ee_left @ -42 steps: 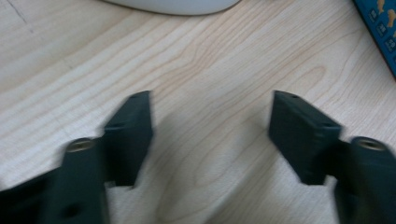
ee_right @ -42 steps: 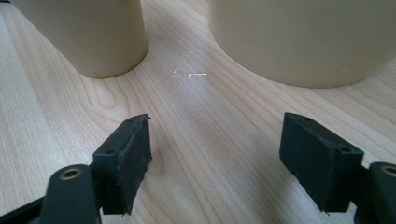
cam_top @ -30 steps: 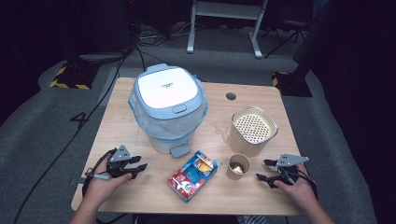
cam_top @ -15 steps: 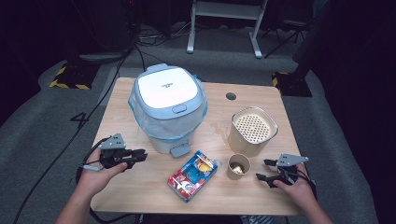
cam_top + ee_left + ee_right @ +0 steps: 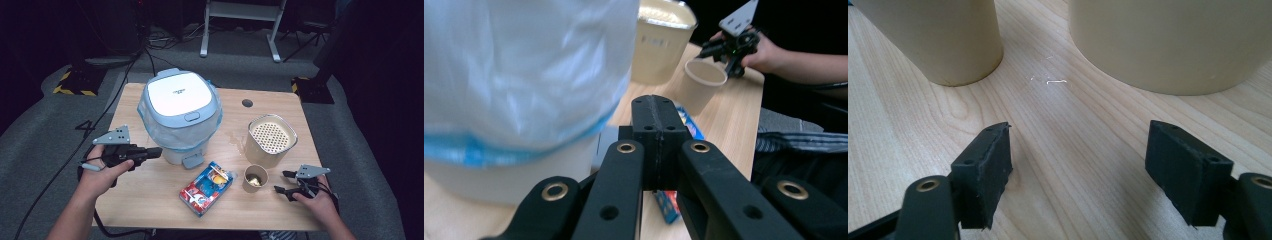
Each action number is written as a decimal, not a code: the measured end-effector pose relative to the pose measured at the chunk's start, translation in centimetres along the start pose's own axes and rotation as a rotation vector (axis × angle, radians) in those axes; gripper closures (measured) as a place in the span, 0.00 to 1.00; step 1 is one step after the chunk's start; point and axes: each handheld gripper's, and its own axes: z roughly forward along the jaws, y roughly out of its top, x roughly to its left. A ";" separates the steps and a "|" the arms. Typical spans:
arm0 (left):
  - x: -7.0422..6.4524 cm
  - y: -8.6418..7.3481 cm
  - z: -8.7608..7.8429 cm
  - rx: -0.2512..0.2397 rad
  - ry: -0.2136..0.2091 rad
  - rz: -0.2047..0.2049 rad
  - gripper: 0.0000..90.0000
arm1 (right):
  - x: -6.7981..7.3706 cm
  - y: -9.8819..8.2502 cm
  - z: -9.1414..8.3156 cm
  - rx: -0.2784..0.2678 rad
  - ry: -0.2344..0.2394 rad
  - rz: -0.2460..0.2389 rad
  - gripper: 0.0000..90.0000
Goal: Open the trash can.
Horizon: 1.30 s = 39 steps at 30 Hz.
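A white-lidded, pale blue cooker (image 5: 180, 112) wrapped in clear plastic stands at the middle of the table. My left gripper (image 5: 156, 152) is held above the table just left of the cooker's base and points at it. Its jaws have just been closing and now meet with nothing between them (image 5: 656, 104). The cooker's plastic-covered wall (image 5: 519, 65) is close on the left. My right gripper (image 5: 281, 182) rests open on the table at the front right, empty (image 5: 1080, 137). It faces a small paper cup (image 5: 255, 178) (image 5: 943, 35) and a beige container (image 5: 270, 139) (image 5: 1173, 40).
A colourful snack packet (image 5: 207, 188) lies in front of the cooker, between the two hands. The beige container has a perforated top. A round cable hole (image 5: 247, 103) sits near the table's far edge. A cable trails off the table's left side.
My left gripper has risen off the table to the height of the cooker's base, and its jaws have gone from open to shut. The right gripper has stayed put.
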 end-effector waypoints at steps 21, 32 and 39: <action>-0.6 8.1 3.5 -0.079 0.086 0.083 1.00 | -0.1 0.1 0.1 0.000 0.000 0.001 0.30; 0.4 9.5 6.3 -0.022 0.129 0.096 0.97 | -0.3 0.2 0.2 0.000 0.003 -0.001 0.30; 0.1 9.9 6.4 0.016 0.164 0.145 0.99 | -0.3 0.2 0.2 -0.001 0.003 -0.002 0.30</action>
